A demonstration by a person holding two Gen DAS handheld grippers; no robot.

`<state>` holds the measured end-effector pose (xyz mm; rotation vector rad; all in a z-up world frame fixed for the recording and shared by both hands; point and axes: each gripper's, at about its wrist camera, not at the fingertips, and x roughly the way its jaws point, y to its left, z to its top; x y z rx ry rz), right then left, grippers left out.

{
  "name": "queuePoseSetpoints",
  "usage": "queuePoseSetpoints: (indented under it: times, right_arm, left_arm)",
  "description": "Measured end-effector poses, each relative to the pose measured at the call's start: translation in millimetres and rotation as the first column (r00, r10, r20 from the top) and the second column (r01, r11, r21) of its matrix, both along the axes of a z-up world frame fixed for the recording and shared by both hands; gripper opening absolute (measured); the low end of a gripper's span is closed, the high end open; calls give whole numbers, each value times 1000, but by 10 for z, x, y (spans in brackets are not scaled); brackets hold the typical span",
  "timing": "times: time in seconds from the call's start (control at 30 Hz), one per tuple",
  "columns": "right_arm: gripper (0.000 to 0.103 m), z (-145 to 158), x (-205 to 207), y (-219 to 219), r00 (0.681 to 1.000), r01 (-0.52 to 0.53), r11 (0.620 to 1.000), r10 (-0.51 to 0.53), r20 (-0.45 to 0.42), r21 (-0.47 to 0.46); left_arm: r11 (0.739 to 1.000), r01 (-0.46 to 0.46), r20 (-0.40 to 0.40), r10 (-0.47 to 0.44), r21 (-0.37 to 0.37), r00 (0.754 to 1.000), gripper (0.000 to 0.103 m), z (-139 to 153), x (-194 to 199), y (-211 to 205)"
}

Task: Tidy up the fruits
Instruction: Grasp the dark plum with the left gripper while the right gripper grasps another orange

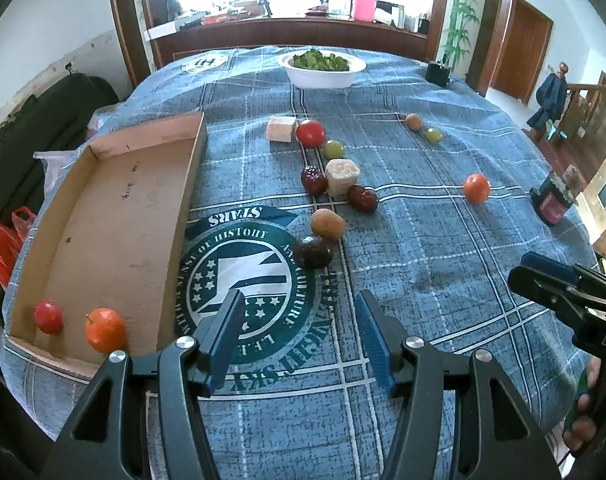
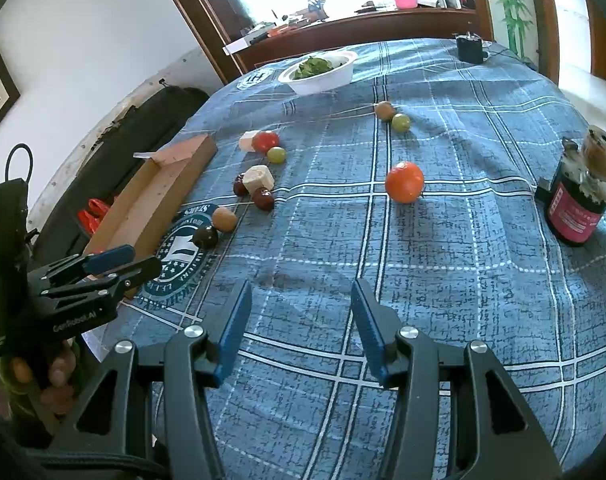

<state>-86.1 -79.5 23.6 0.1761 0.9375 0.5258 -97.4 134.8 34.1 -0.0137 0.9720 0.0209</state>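
Two fruits, a red one [image 1: 48,316] and an orange one [image 1: 105,330], lie in the near end of the cardboard tray [image 1: 115,216] at the table's [image 1: 443,248] left. More fruit is scattered mid-table, with a lone orange [image 2: 404,182] farther right. The left gripper [image 1: 299,336] and right gripper [image 2: 299,326] both hover wide apart, holding nothing.

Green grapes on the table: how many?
2. One green grape sits just right of the red tomato in the middle cluster; the other green grape lies farther right, beside a brown fruit. None visible in the cardboard tray.
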Motion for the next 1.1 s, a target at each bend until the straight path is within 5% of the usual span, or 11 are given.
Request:
queuePoseSetpoints:
  times: [0.77,1.1]
  right_arm:
    - [53,-56,581,-15,990,138,984,-139,6,-115]
    - [53,-248,970,-23,986,156,979,-161,-29,-131]
  left_arm:
    - [995,0,-60,-6,-98,998,56,-357,528,43]
    - [994,13,-44,-17,-104,999,29,-410,629,102]
